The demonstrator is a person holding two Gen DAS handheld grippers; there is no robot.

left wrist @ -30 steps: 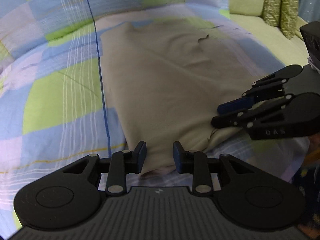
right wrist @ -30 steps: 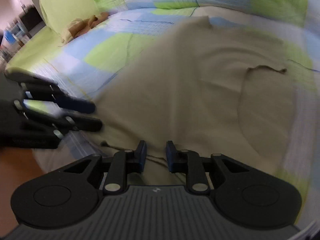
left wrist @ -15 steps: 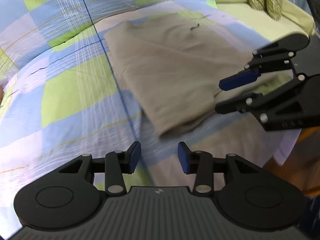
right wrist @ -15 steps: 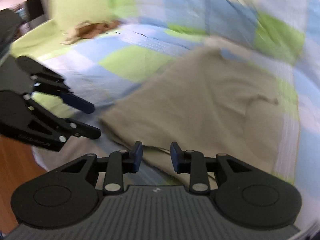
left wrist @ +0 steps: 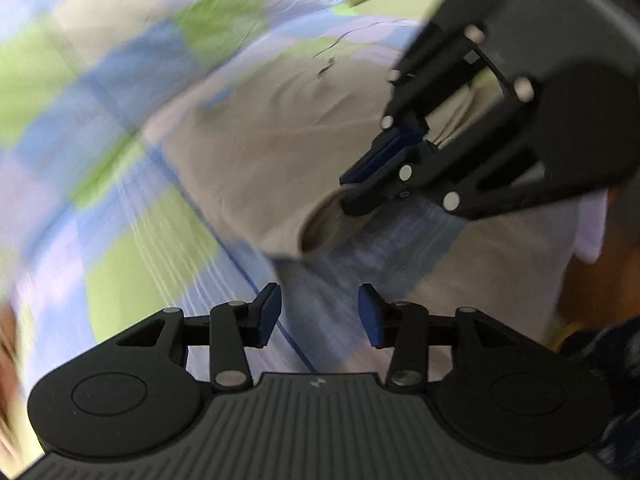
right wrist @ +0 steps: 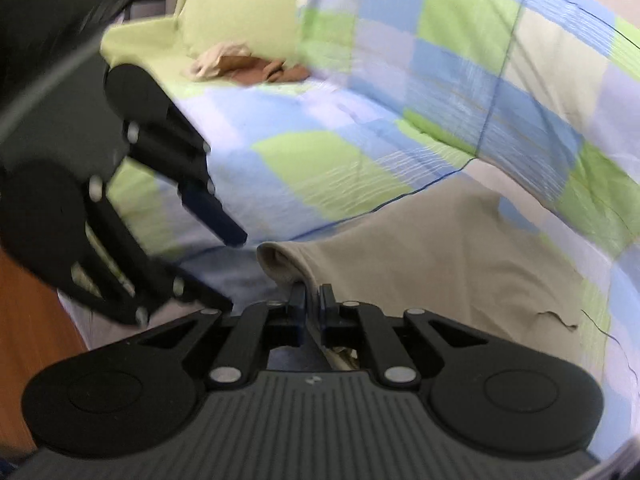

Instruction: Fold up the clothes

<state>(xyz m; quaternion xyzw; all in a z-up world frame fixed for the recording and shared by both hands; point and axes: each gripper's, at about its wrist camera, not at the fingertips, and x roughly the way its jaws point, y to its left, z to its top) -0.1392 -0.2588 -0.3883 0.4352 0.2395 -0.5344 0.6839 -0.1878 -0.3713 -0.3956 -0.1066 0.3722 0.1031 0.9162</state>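
While right gripper (right wrist: 313,300) pinches beige garment (right wrist: 440,248) — left gripper (left wrist: 319,312) spread; no writing legible.

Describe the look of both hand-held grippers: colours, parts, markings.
Both match. The left hand-held gripper and right hand-held gripper are matte black with ribbed bases, round side discs, silver pivot pins and linkage arms ending in blue pads. A small light logo sits on the base edge. No cables or sleeves are clearly visible.
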